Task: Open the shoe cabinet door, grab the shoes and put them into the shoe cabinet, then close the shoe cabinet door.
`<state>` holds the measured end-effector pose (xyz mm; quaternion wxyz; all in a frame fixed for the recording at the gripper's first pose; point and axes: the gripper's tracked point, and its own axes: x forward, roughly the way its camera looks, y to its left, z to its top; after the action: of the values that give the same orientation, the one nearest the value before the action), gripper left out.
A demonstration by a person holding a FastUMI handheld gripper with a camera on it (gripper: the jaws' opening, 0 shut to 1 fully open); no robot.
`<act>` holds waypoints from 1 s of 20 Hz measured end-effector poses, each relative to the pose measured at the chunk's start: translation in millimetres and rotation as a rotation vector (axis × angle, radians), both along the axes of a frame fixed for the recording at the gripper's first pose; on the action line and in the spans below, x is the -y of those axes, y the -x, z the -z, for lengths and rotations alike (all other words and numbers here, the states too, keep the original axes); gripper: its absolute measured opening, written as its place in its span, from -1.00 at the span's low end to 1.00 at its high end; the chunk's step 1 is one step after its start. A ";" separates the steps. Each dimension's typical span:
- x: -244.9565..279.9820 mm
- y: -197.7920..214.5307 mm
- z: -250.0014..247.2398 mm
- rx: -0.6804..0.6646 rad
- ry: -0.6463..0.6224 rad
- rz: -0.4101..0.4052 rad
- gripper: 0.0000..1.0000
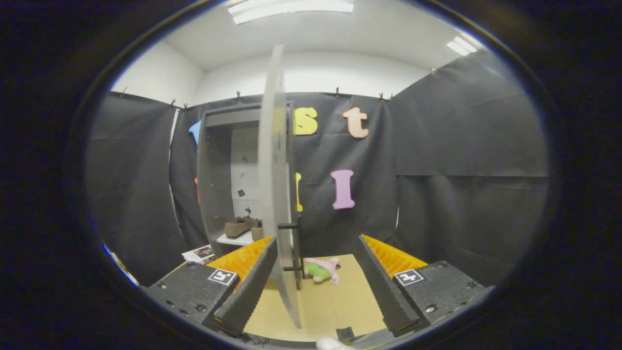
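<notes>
The grey shoe cabinet [214, 184] stands beyond my left finger with its door [273, 160] swung out toward me, so I see the door edge-on. A pair of brown shoes [241, 226] rests on the white shelf [234, 239] inside. The door's lower edge runs down between my fingers, close beside the left finger [248, 287]. The black handle [293, 247] sticks out on the door's right face. My gripper [317, 240] is open, and neither finger presses on the door.
A pink and green plush toy [321, 269] lies on the tan tabletop [335, 301] just past the door, between my fingers. A small printed card [199, 253] lies left of the cabinet's foot. Black cloth walls close in the back and both sides.
</notes>
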<state>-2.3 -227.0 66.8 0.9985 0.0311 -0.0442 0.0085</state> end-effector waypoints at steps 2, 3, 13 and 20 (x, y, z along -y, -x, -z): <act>21.8 -20.7 -0.3 -0.009 -0.002 -0.025 1.00; 28.0 -34.5 0.7 -0.020 -0.001 -0.037 1.00; -4.9 -90.2 11.1 -0.092 0.082 -0.283 0.95; -52.0 -76.3 11.7 -0.112 0.053 -0.283 0.92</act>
<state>74.0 -175.0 55.1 0.9887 0.0112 0.0168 0.1484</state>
